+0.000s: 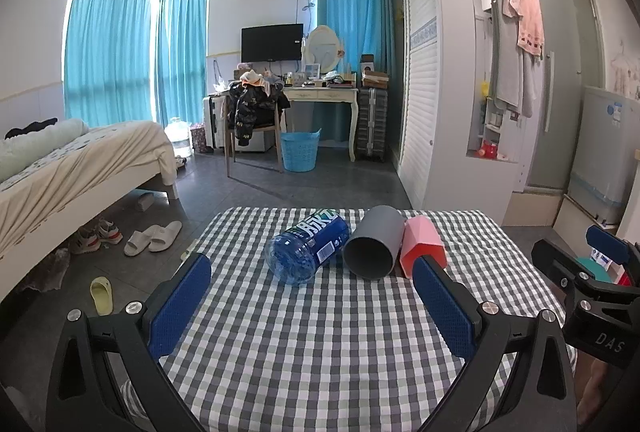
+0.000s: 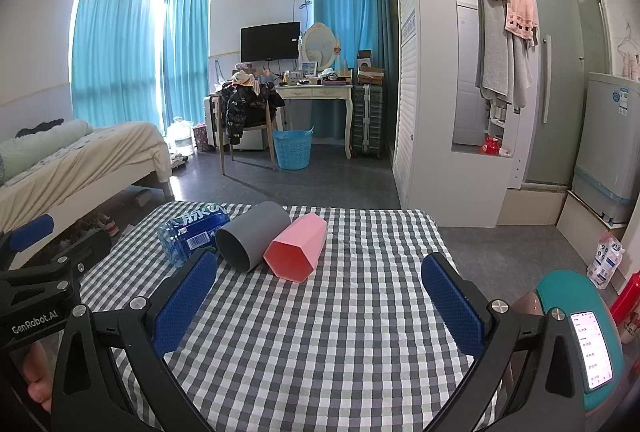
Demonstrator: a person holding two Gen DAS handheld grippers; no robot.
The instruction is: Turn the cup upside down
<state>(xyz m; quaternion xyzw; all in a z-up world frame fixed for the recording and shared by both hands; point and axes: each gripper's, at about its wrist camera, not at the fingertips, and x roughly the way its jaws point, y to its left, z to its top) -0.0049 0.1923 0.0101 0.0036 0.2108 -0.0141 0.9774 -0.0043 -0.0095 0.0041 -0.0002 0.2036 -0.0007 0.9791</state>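
Observation:
A grey round cup point(image 1: 373, 244) point(image 2: 250, 238) lies on its side on the checked table, mouth toward me. A pink hexagonal cup point(image 1: 422, 246) point(image 2: 298, 250) lies on its side to its right, touching it. My left gripper point(image 1: 316, 294) is open and empty, a little short of both cups. My right gripper point(image 2: 320, 294) is open and empty, also short of the cups, with the pink cup ahead between its fingers.
A blue water bottle point(image 1: 308, 250) point(image 2: 192, 234) lies on its side left of the grey cup. The checked tablecloth point(image 1: 320, 344) point(image 2: 320, 332) covers a small table. A bed point(image 1: 80, 167), shoes and a wardrobe point(image 1: 424, 71) stand beyond.

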